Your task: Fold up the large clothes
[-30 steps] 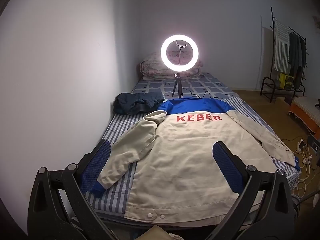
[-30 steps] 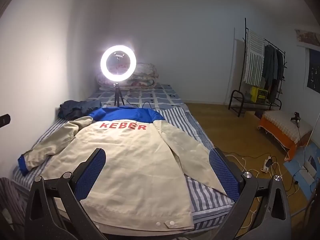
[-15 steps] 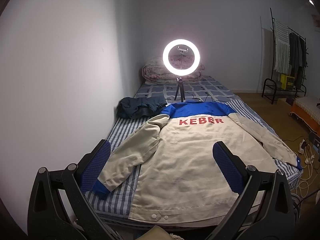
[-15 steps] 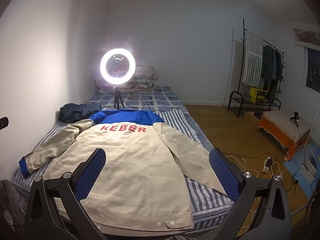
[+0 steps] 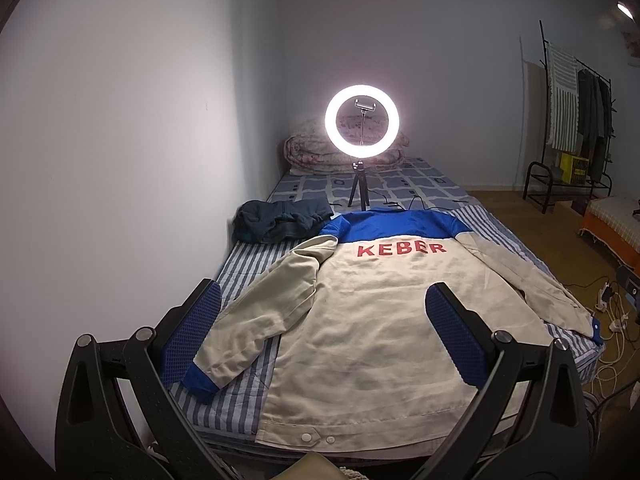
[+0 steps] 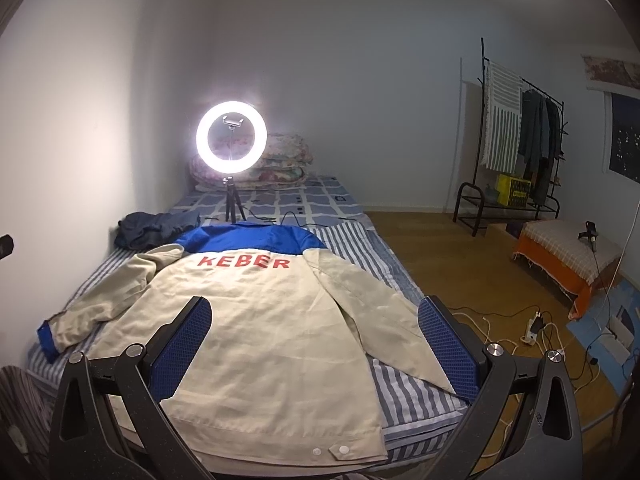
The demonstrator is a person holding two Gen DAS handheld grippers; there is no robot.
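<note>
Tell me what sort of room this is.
Most likely a bedroom: a bed against the wall with folded quilts at its head, and a clothes rack hung with garments beside it.

The striped bed (image 5: 248, 268) carries a beige-and-blue jacket (image 5: 376, 320) spread flat, a dark crumpled garment (image 5: 280, 222), a ring light (image 5: 362, 120) and folded quilts (image 6: 284, 164).

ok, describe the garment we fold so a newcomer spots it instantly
On the striped bed, nearer than the glowing ring light, lies a beige jacket spread back-up. Unlike the crumpled dark garment beside it, it has a blue yoke and red KEBER lettering.
</note>
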